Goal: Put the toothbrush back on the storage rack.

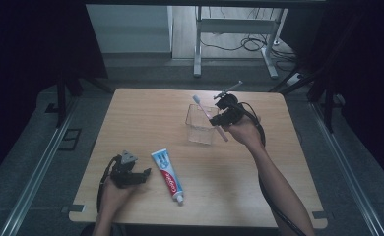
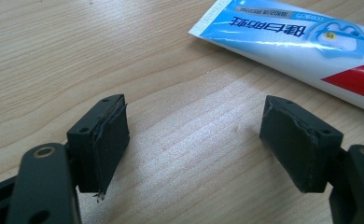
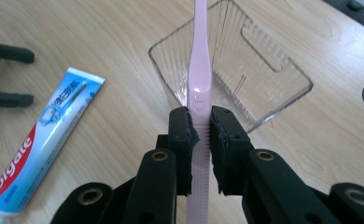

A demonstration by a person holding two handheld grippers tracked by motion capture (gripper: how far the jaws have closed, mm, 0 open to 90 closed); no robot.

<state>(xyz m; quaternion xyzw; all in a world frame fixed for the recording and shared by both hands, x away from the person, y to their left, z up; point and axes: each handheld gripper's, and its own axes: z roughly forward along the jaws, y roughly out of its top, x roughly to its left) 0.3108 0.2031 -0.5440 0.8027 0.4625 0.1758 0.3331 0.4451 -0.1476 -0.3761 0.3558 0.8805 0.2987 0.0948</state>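
Observation:
A pink toothbrush (image 3: 200, 79) is clamped by its handle in my right gripper (image 3: 201, 135), which is shut on it. In the high view the right gripper (image 1: 223, 118) holds the toothbrush (image 1: 206, 112) slanted over a clear plastic cup (image 1: 201, 125), bristle end up and to the left. The clear plastic cup (image 3: 264, 88) stands just beyond the jaws. A blue and white toothpaste tube (image 1: 168, 176) lies flat near the table's front. My left gripper (image 1: 144, 173) rests on the table left of the tube, jaws open and empty. The left gripper (image 2: 194, 140) faces bare wood, with the toothpaste tube (image 2: 306, 42) ahead.
The wooden table (image 1: 145, 113) has free room at its left and right sides. Beyond its far edge a metal desk frame (image 1: 239, 34) and cables lie on the floor. Dark curtains flank the scene.

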